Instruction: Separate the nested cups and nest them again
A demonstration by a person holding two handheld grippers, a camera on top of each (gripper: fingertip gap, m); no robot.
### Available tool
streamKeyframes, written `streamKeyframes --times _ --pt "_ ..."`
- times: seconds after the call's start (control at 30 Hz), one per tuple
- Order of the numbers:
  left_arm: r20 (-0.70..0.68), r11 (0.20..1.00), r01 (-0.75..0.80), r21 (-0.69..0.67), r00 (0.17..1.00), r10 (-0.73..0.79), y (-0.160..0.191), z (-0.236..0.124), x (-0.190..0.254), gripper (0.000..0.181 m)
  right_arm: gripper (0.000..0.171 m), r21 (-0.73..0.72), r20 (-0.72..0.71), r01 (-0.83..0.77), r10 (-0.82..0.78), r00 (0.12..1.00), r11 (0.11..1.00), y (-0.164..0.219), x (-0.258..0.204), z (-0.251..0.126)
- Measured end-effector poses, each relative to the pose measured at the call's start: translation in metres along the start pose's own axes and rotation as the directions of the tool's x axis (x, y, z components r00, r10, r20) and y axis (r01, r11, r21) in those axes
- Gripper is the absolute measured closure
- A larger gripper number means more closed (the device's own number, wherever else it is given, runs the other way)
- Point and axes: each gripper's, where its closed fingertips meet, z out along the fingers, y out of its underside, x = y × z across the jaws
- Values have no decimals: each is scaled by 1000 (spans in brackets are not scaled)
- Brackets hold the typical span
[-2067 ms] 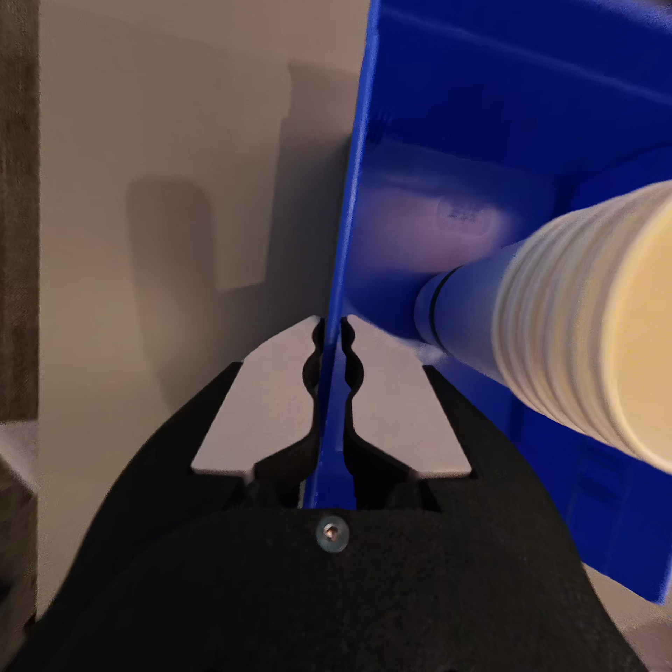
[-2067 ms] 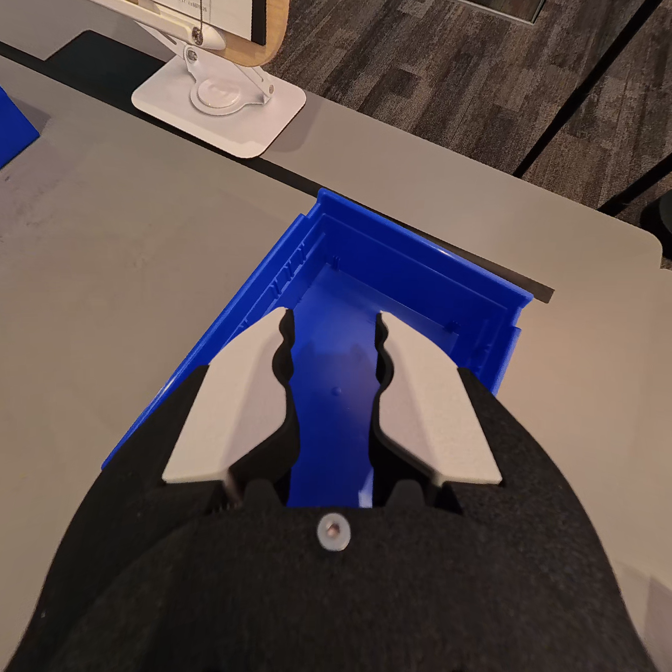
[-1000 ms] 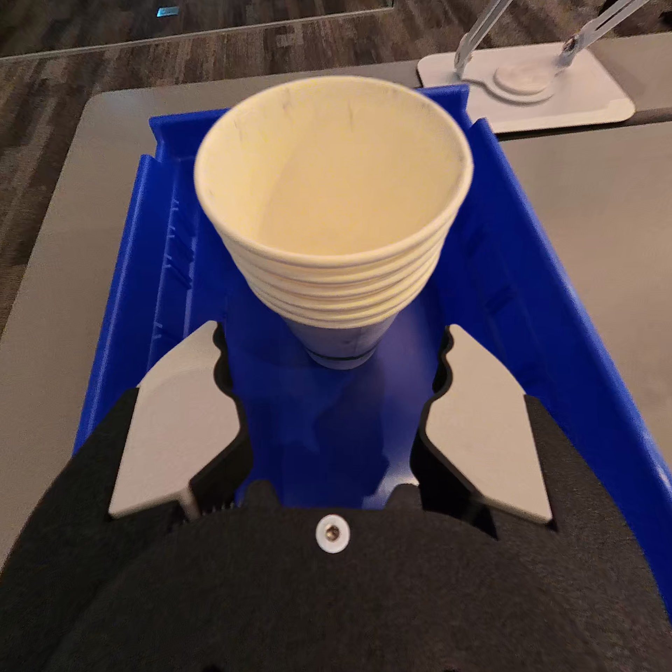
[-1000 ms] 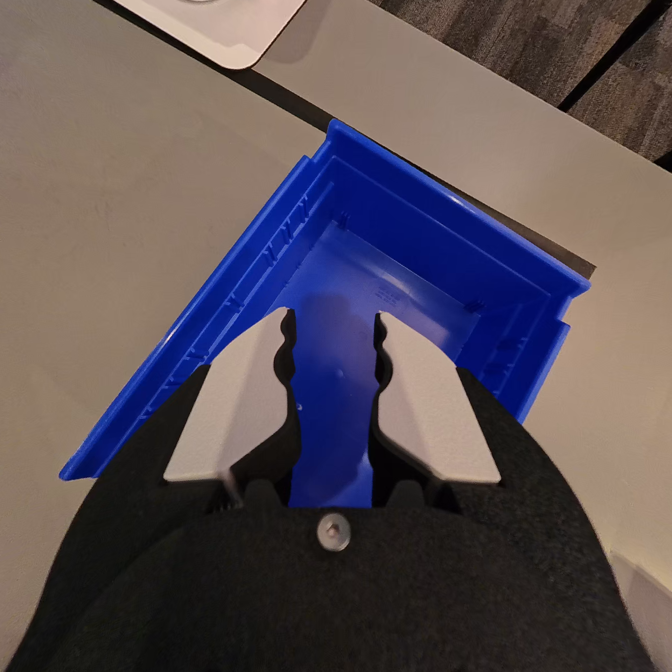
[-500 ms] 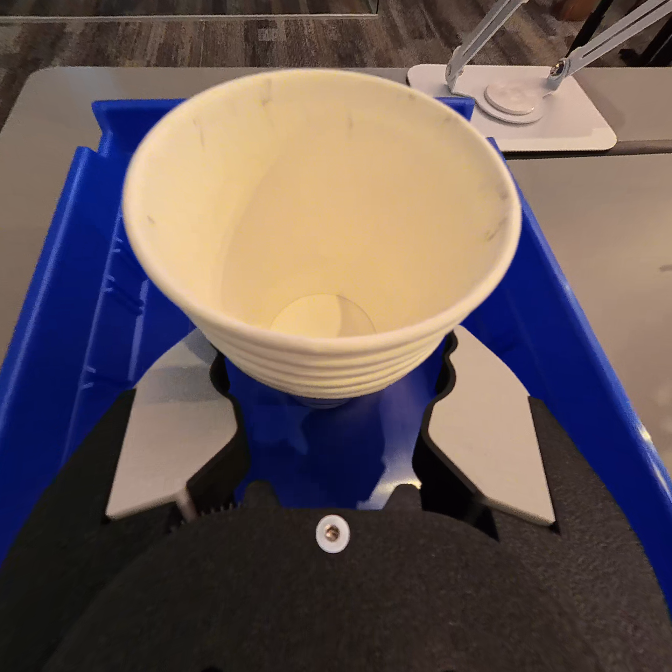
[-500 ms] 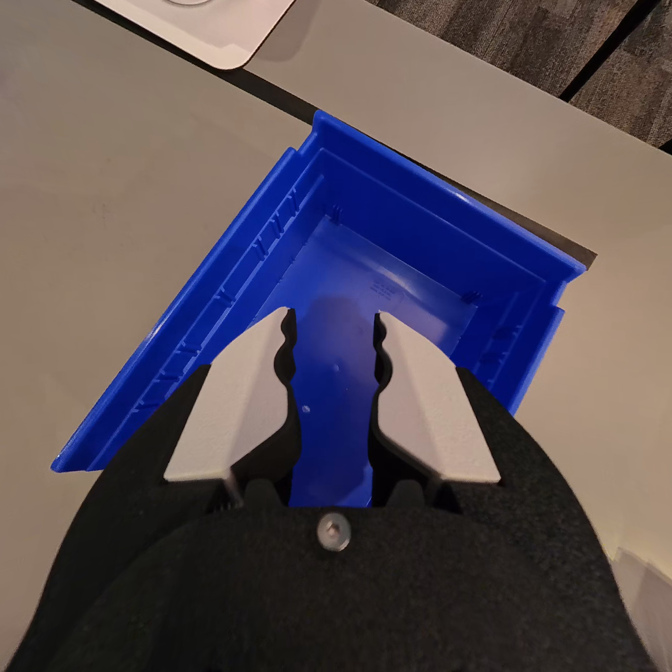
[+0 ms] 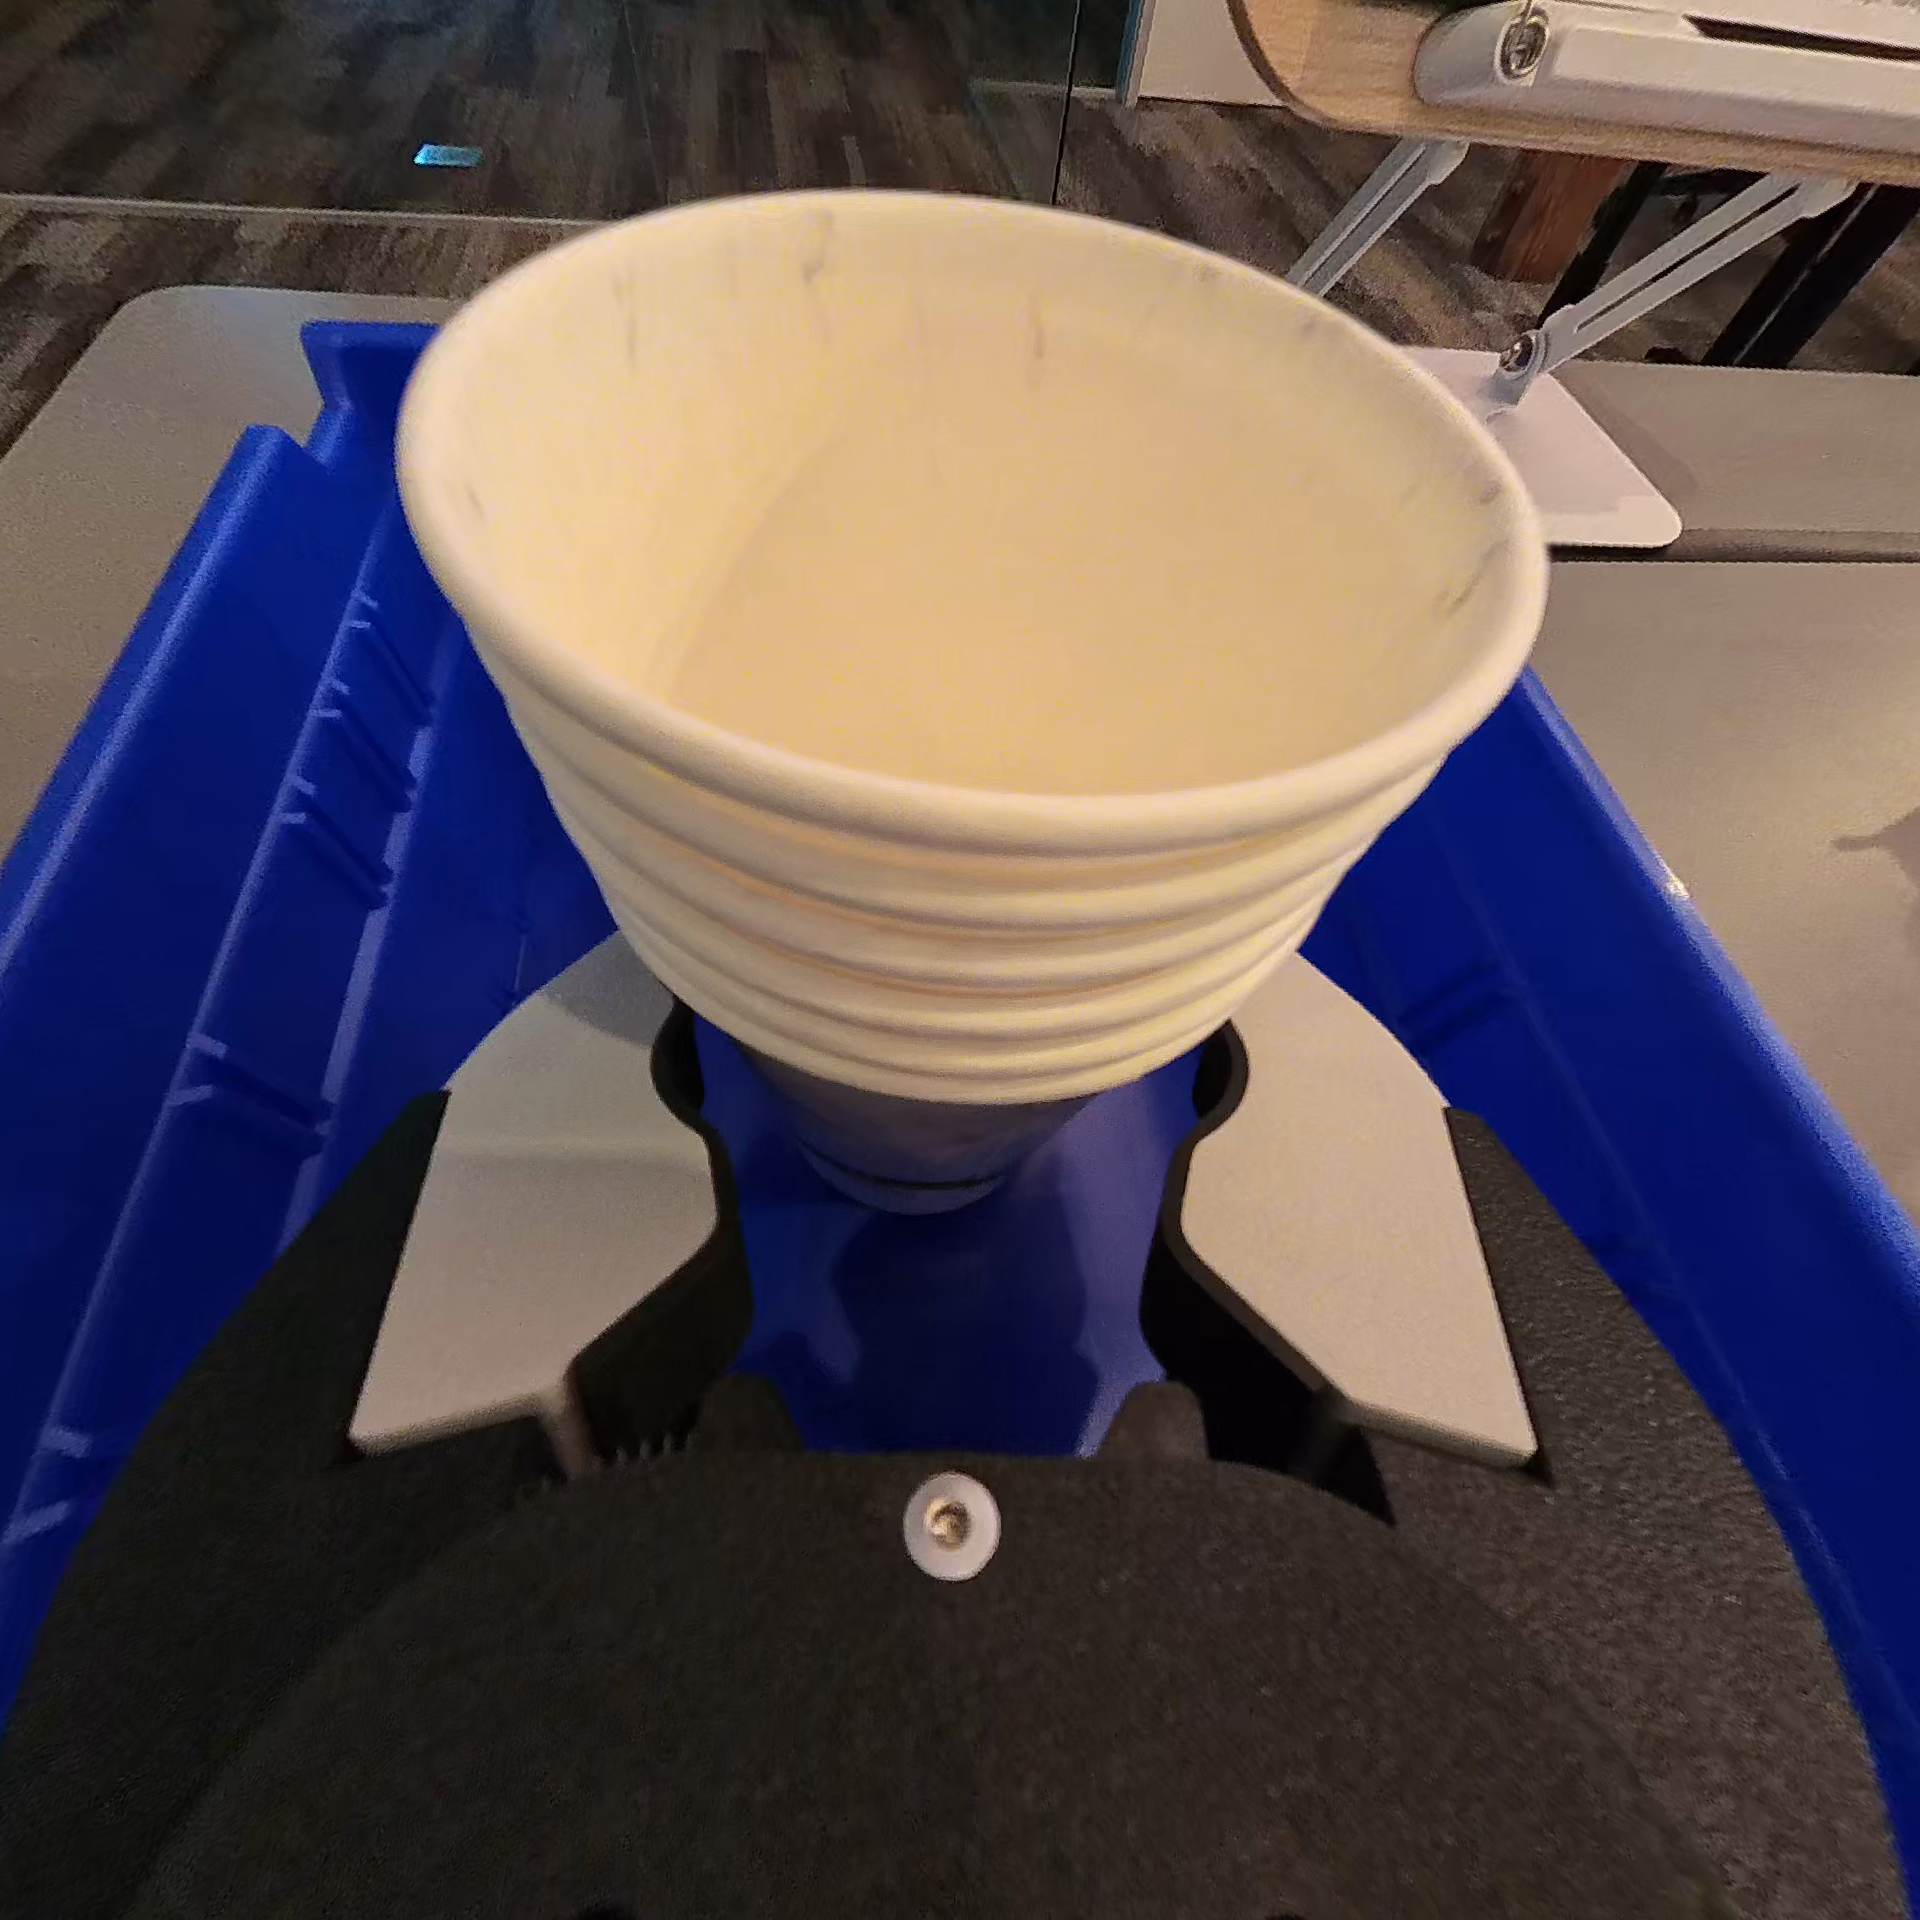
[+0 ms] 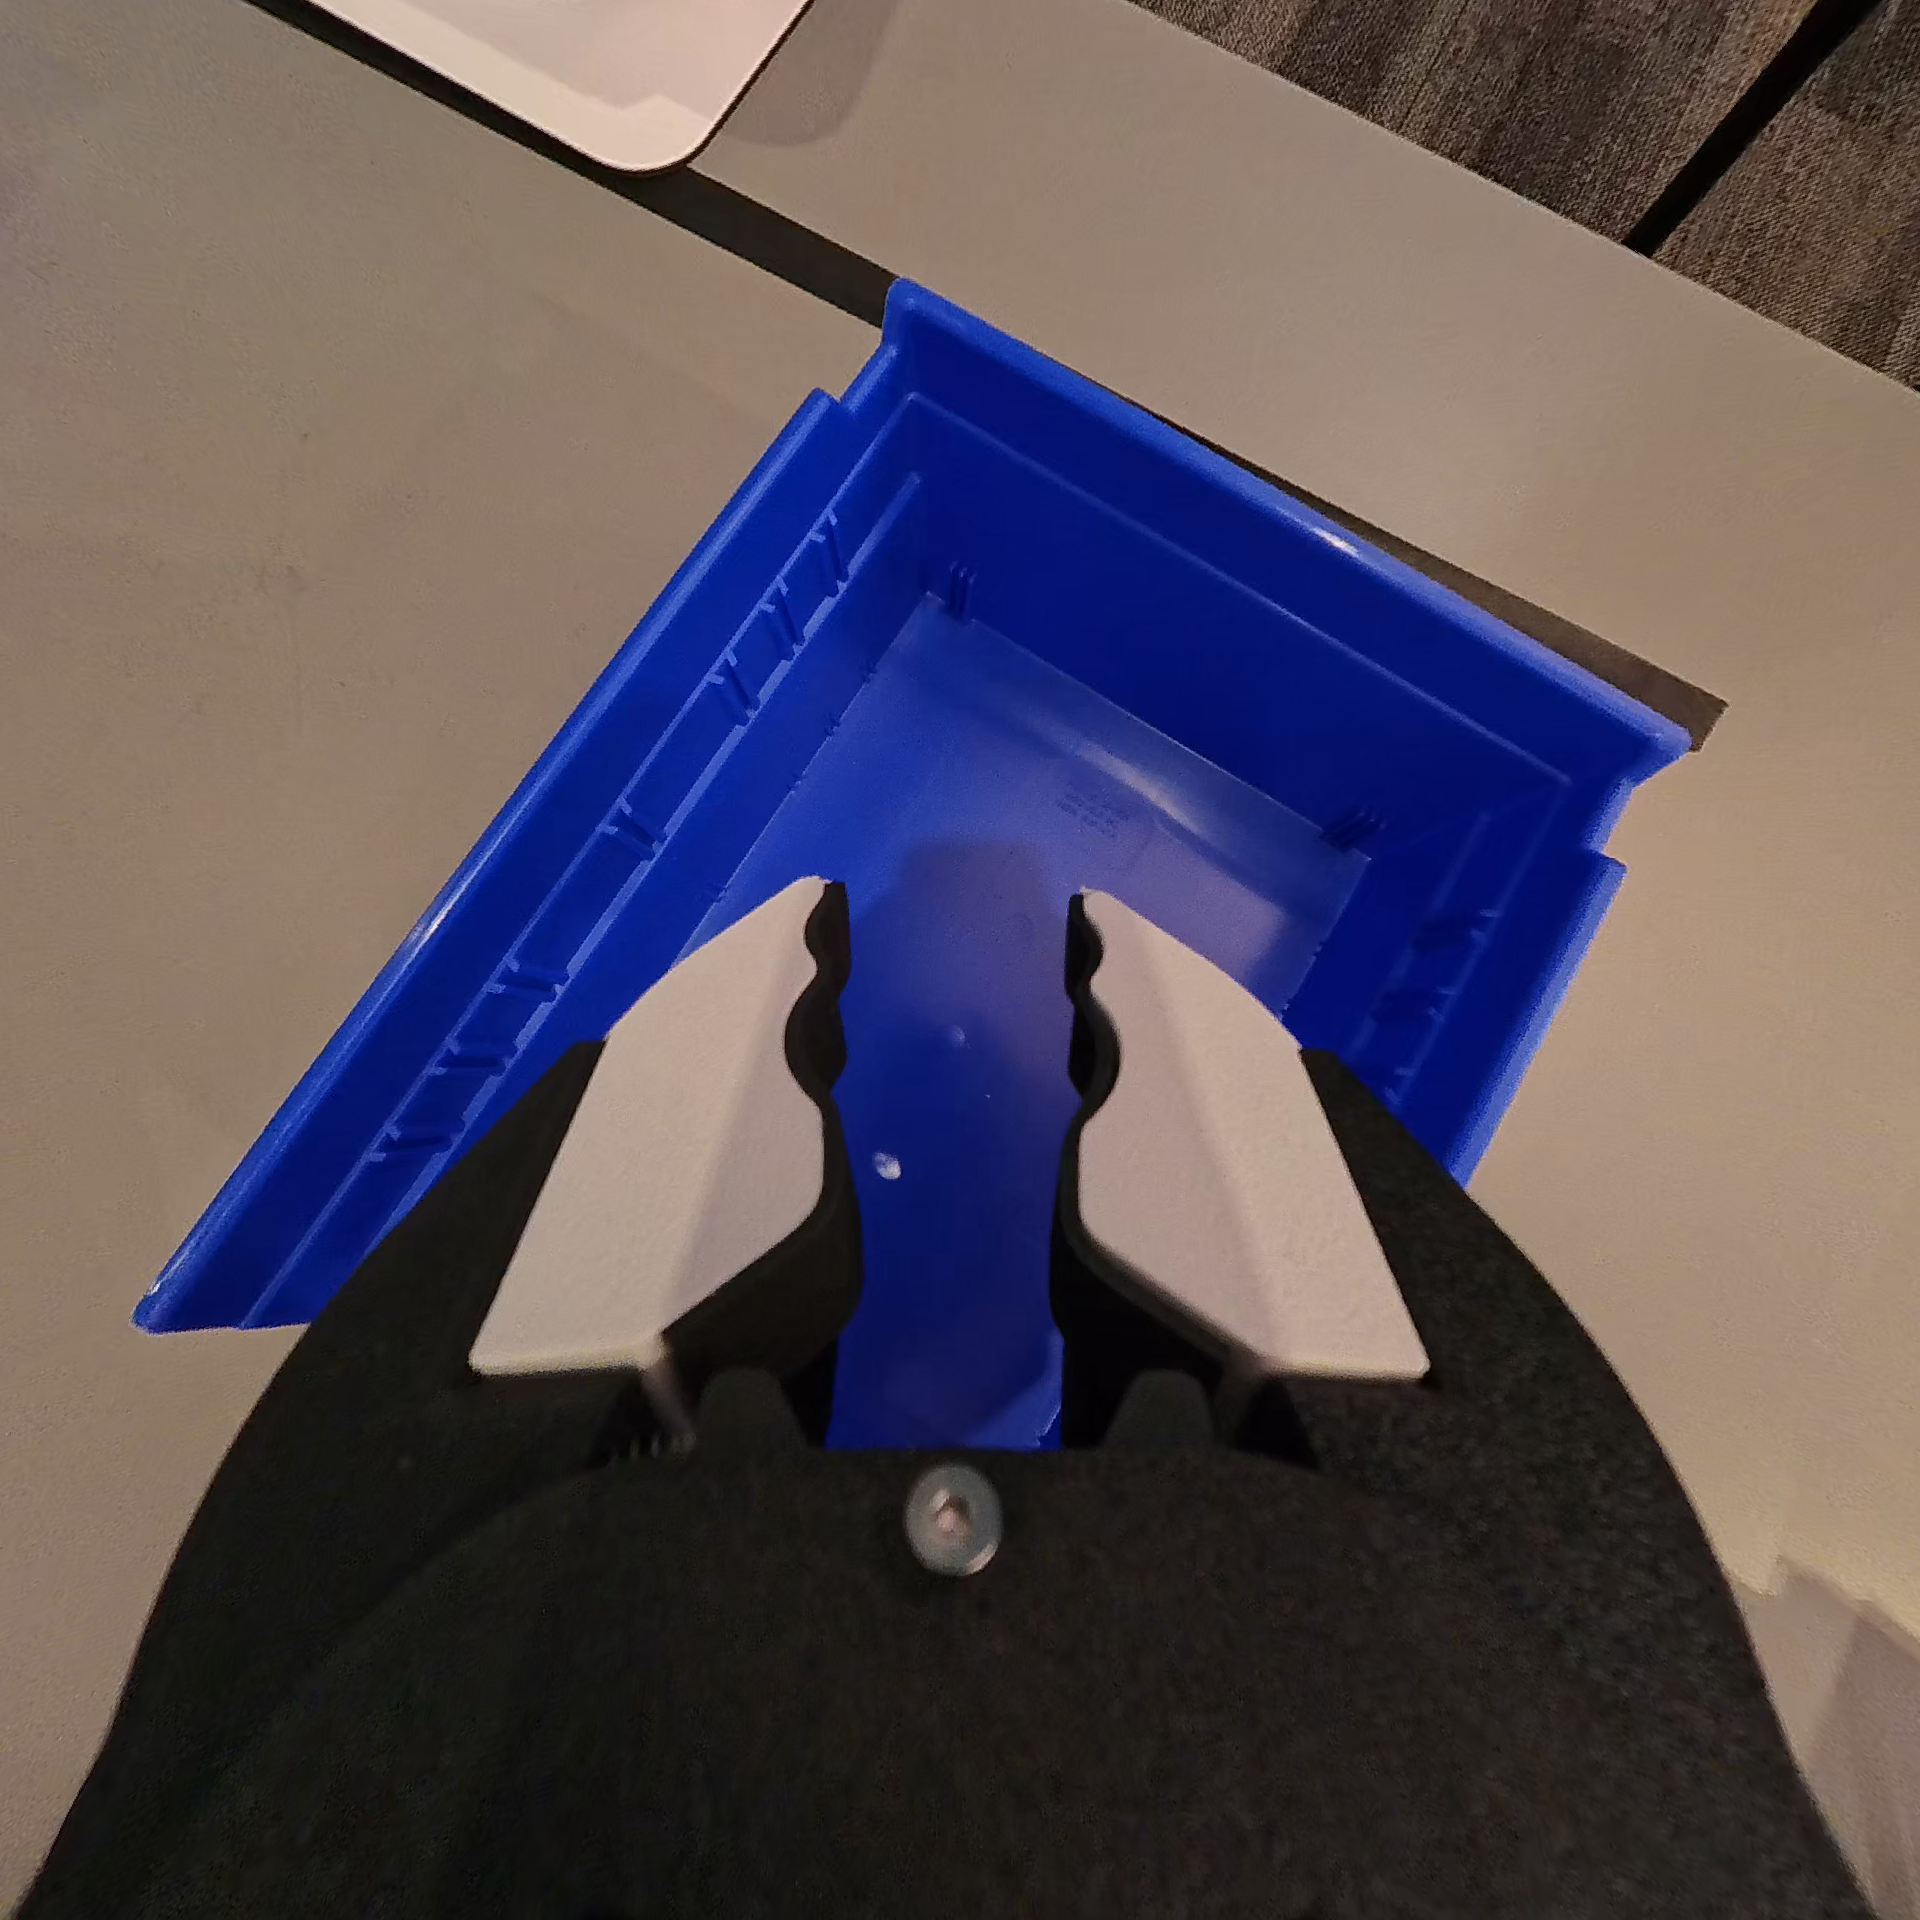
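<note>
cups (image 7: 966,665) nested, upright in left bin (image 7: 208,831), between fingers of left gripper (image 7: 951,1049), jaws apart, contact unclear. right gripper (image 8: 951,904) open over second bin (image 8: 1143,540), holding nothing.

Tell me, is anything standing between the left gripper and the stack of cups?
Nothing visible does. The left gripper is open, its fingers either side of the stack of cups standing in the blue bin, below the rims.

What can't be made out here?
- Left wrist view: the cup stack hides the fingertips of the left gripper; contact unclear.
- Same view: rims blurred, cup count uncertain.
- Right wrist view: the right gripper covers the near part of the empty bin.
</note>
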Motion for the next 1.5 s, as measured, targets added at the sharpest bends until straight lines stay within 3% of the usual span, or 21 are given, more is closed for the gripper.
streamKeyframes --times 1.03,1.23,1.5 --pt "-77 993 66 96 995 -59 -18 -2 4 89 132 -72 11 13 -12 1000 997 13 0 8" --pt "-12 986 -31 163 999 33 -43 -22 2 89 132 -79 12 14 -13 1000 997 14 -1 9" --pt "88 950 -237 205 971 223 -104 -59 27 89 132 -88 9 17 -17 1000 996 14 -1 11"
